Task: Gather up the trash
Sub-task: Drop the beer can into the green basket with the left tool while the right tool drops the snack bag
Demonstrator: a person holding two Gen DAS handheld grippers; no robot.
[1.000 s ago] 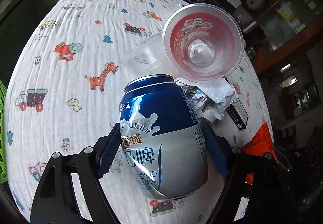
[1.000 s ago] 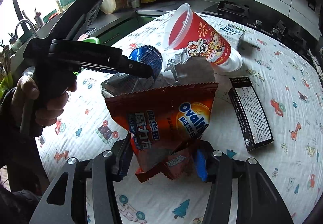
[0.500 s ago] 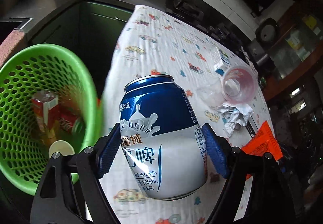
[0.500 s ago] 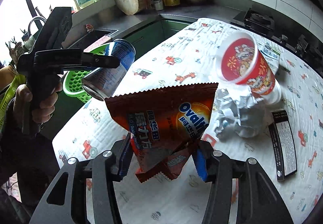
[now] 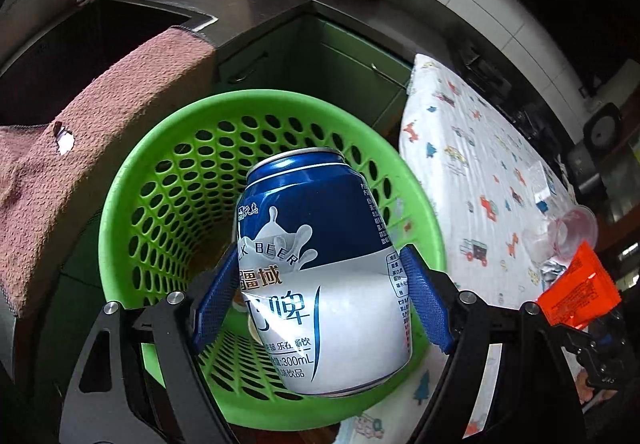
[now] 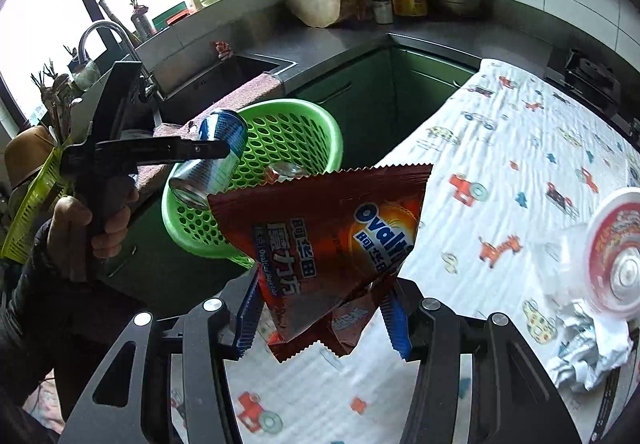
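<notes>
Both hands had swung off the printed tablecloth (image 6: 500,148) toward the round green perforated plastic basket (image 5: 132,180). Clamped in the left gripper (image 5: 320,308), the blue-and-white aluminium beer can (image 5: 320,268) hung directly above the basket's mouth, long axis tilted. The right gripper (image 6: 324,316) pinched the brown foil Ovaltine wrapper (image 6: 328,228) short of the basket's rim, farther out.

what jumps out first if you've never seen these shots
A blue and silver can clamped in the left claw, poised over the mouth of a bright green perforated basket. Next, a red-brown Ovaltine wrapper pinched in the right claw, above the edge of the cartoon-print tablecloth.
</notes>
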